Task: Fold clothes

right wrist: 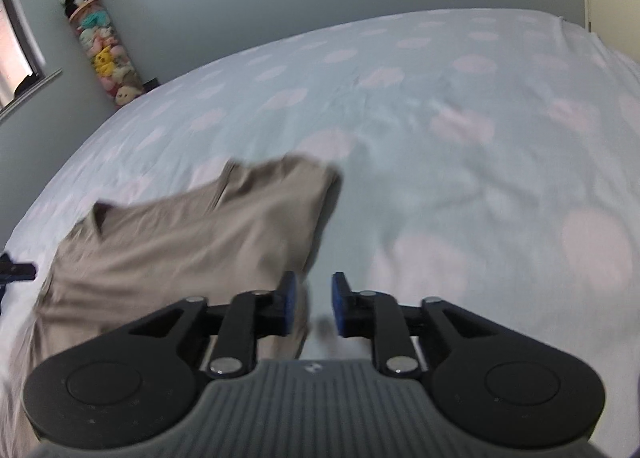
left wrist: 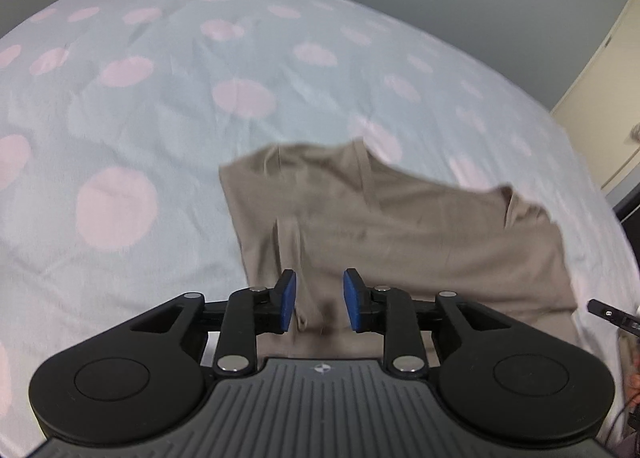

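Tools, two. Left tool (left wrist: pixel 319 304): one pair of blue pads (left wrist: pixel 289 300), parted with a clear gap, tilted downward over the near part of the garment; cloth lies below and between the pads, which do not press on it. Right tool (right wrist: pixel 314 304): one pair of blue pads (right wrist: pixel 339 304), likewise parted and pinching nothing, angled down at the garment's right edge, with bedsheet showing in the gap and the left pad over the cloth border. Garment (left wrist: pixel 392 230), one: tan-grey, sleeveless in appearance, lying mostly flat on the bed at its near side, two shoulder straps pointing away, a few soft creases along its left part; in the right wrist view it (right wrist: pixel 192 242) fills the lower left. Bedsheet (left wrist: pixel 168 106), one: pale blue with many pink dots, wrinkled, uncovered to the left of and beyond the garment and across the whole right half of the right wrist view. Column of plush toys (right wrist: pixel 106 54), one, upright in the far corner against the grey wall. Window (right wrist: pixel 16 58), one, at far left. Both views blurred in places.
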`<action>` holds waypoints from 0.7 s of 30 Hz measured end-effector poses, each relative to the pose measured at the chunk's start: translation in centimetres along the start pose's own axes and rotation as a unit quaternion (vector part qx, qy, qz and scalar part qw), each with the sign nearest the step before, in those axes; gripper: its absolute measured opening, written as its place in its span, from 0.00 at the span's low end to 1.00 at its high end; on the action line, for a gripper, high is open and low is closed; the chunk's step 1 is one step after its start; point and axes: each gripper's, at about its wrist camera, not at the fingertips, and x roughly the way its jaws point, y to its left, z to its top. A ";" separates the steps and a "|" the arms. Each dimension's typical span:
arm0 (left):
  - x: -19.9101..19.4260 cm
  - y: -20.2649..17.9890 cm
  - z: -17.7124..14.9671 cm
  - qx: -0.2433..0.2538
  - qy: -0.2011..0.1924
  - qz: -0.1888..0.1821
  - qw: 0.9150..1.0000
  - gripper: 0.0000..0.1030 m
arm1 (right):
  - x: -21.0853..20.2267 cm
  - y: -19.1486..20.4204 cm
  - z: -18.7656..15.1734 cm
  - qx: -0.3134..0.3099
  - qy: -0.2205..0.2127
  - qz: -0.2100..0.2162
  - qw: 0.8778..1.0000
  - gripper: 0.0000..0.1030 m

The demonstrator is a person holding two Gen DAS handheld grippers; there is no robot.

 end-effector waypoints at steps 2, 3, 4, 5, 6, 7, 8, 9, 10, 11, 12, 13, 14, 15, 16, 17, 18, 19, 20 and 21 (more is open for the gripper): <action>0.5 0.2 -0.5 -0.015 0.004 -0.001 1.000 0.23 | -0.2 0.7 -0.8 -0.013 0.000 0.000 1.000 0.26; 0.8 0.3 -0.7 -0.021 0.006 -0.003 1.000 0.23 | -0.2 1.0 -1.1 -0.020 0.001 0.000 1.000 0.27; 1.0 0.3 -0.8 -0.025 0.009 -0.002 1.000 0.23 | -0.2 1.3 -1.5 -0.027 0.001 0.000 1.000 0.30; 1.2 0.4 -0.8 -0.029 0.013 -0.001 1.000 0.23 | -0.2 1.5 -1.6 -0.037 0.000 -0.004 0.999 0.36; 1.4 0.4 -0.9 -0.032 0.016 0.001 0.999 0.22 | 0.0 1.8 -1.7 -0.047 -0.001 -0.009 0.999 0.38; 1.4 0.5 -1.0 -0.034 0.017 0.003 0.999 0.16 | 0.2 1.9 -1.6 -0.056 -0.001 -0.012 0.998 0.40; 1.4 0.5 -1.0 -0.035 0.019 0.003 0.999 0.11 | 0.4 2.0 -1.6 -0.064 0.000 -0.016 0.998 0.40; 1.3 0.5 -0.9 -0.036 0.020 0.002 0.999 0.04 | 0.7 2.1 -1.5 -0.071 0.002 -0.020 0.997 0.40; 1.1 0.5 -0.9 -0.036 0.018 0.000 0.999 0.03 | 0.9 2.1 -1.5 -0.078 0.003 -0.023 0.997 0.40; 0.8 0.4 -0.7 -0.036 0.014 -0.001 0.999 0.02 | 1.3 2.1 -1.4 -0.084 0.006 -0.026 0.996 0.40; 0.4 0.4 -0.5 -0.033 0.011 -0.004 0.999 0.02 | 1.7 2.1 -1.4 -0.089 0.008 -0.028 0.996 0.40; 0.0 0.3 -0.3 -0.030 0.007 -0.006 1.000 0.02 | 1.9 2.1 -1.4 -0.091 0.009 -0.030 0.995 0.39; -0.4 0.2 -0.1 -0.027 0.004 -0.009 1.000 0.02 | 2.1 2.0 -1.4 -0.091 0.011 -0.031 0.995 0.39; -0.7 0.2 0.1 -0.024 0.003 -0.010 1.000 0.02 | 2.4 1.9 -1.3 -0.091 0.013 -0.033 0.995 0.38; -0.9 0.2 0.4 -0.021 0.005 -0.009 1.000 0.01 | 2.6 1.9 -1.3 -0.091 0.013 -0.034 0.995 0.38; -1.0 0.2 0.5 -0.018 0.008 -0.008 1.000 0.01 | 2.7 1.9 -1.3 -0.091 0.012 -0.035 0.995 0.33; -0.9 0.4 0.5 -0.015 0.015 -0.004 1.000 0.01 | 2.8 1.8 -1.3 -0.091 0.012 -0.035 0.995 0.28; -0.6 0.7 0.4 -0.012 0.023 0.003 1.000 0.01 | 3.0 1.8 -1.3 -0.091 0.011 -0.036 0.995 0.12; -0.3 1.0 0.3 -0.010 0.032 0.009 0.999 0.01 | 3.0 1.7 -1.3 -0.089 0.013 -0.035 0.995 0.05; 0.0 1.2 0.1 -0.007 0.040 0.015 0.999 0.01 | 3.1 1.7 -1.3 -0.086 0.015 -0.033 0.996 0.05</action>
